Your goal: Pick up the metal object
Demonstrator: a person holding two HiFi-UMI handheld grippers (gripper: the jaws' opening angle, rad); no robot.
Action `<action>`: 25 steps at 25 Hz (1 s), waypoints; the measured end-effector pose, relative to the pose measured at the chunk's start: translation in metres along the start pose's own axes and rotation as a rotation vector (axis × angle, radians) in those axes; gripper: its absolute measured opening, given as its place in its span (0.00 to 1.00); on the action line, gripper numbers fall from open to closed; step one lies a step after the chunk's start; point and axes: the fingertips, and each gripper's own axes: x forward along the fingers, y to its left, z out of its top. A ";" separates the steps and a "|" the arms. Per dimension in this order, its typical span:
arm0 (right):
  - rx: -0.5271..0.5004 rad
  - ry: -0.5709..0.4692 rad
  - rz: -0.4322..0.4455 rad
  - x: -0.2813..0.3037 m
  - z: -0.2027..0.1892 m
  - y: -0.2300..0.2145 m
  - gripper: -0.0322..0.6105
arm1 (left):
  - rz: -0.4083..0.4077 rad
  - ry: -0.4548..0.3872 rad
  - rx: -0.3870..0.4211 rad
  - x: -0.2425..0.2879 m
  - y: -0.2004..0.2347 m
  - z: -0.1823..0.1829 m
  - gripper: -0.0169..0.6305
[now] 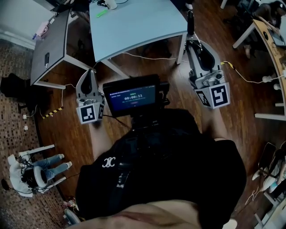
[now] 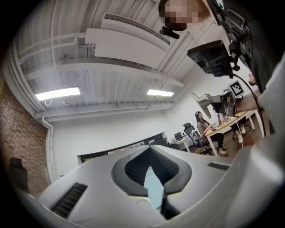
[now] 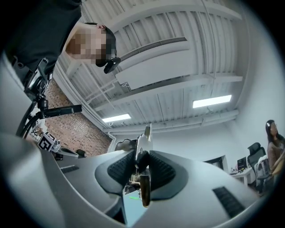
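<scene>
Right tongs (image 3: 141, 171) clamped on the thin metal object (image 3: 144, 142), which stands upright between the pads, clear of the light blue worktop (image 1: 134, 27) and beside its right edge. Left tongs (image 2: 150, 164) together, nothing between them, off the near left corner.

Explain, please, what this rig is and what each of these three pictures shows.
A person wears a head camera and holds a two-jaw gripper in each hand. The head view looks down on the left gripper, the right gripper, a small screen and a blue table bearing a green item. The other two pictures come from cameras on the grippers, tilted toward the ceiling. The right jaws clamp a thin metal object; the left jaws are shut on nothing.
</scene>
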 end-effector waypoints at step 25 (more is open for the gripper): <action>0.001 0.006 0.059 -0.011 0.006 -0.013 0.15 | 0.050 0.034 -0.009 -0.010 -0.021 0.013 0.02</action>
